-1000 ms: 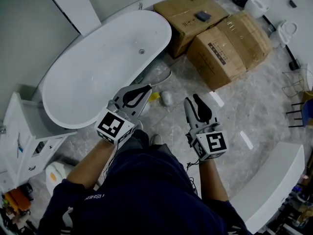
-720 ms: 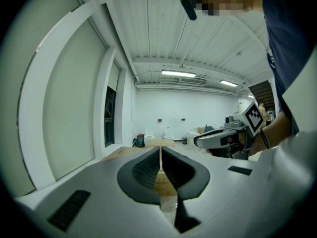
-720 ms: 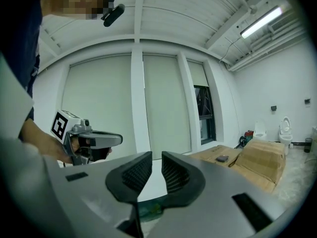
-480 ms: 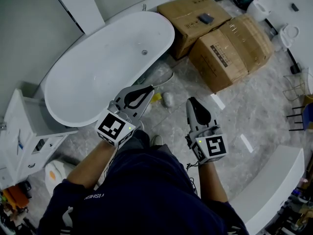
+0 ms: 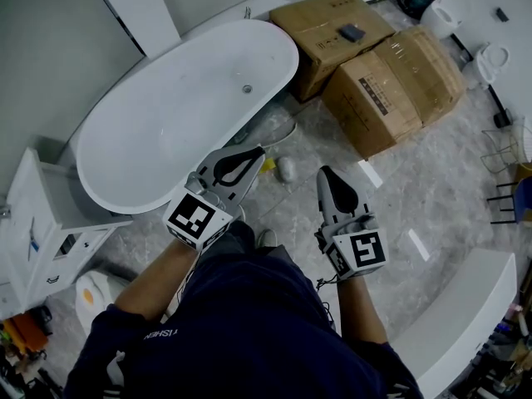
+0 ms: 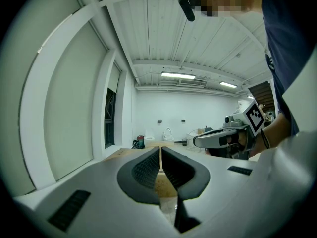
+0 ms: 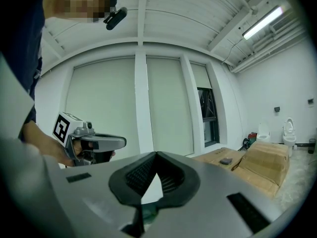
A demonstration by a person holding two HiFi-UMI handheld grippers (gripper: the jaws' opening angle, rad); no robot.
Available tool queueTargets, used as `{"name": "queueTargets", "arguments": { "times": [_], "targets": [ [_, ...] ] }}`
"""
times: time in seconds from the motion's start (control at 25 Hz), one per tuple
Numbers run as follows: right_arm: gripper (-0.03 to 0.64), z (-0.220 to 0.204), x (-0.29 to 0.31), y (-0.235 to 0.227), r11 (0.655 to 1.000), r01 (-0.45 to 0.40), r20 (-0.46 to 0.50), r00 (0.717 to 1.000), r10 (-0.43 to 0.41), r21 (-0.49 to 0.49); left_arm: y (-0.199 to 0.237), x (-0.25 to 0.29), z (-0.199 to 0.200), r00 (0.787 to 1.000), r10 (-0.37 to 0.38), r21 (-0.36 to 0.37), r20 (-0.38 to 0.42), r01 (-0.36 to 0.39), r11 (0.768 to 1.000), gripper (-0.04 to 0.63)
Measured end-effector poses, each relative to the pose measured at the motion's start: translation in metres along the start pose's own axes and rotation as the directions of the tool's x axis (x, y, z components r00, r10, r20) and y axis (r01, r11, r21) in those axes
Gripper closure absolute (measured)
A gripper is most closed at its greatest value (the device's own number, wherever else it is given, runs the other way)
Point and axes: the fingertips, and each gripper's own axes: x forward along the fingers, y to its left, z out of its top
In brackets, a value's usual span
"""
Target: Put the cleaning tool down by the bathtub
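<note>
Hovering above floor near tub with left gripper empty, tips pressed together, and right gripper just drawn closed on nothing.

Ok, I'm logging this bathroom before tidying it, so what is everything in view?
bathtub: one, white, upper left of the floor.
cardboard boxes: two, brown, side by side past the tub's far end.
small item: one, dark grey, on the farther box.
cleaning tool, likely: one, pale grey, on the floor beside the bathtub.
cabinet: one, white, left edge.
toilet: one, white, top right.
left gripper: one, grey, shut, empty, near the tub's rim.
right gripper: one, grey, jaws have just been closing, nothing between them, over the floor.
</note>
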Motion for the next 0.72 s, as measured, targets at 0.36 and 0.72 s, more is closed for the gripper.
{"name": "queueTargets", "arguments": {
  "times": [0.36,0.72],
  "targets": [
    [0.612,-0.0023,0.0030,0.0062,0.999,-0.038,0.000,0.999,0.038,-0.002,-0.0025,0.0016,-0.0011,1.000,-0.011,-0.001,-0.004,0.011,1.000,0.558],
    [0.612,-0.0039,0.0027,0.0093,0.999,-0.053,-0.005,0.999,0.053,-0.012,-0.0028,0.0014,-0.0047,1.000,-0.009,0.003,-0.012,0.009,1.000,0.558]
  ]
}}
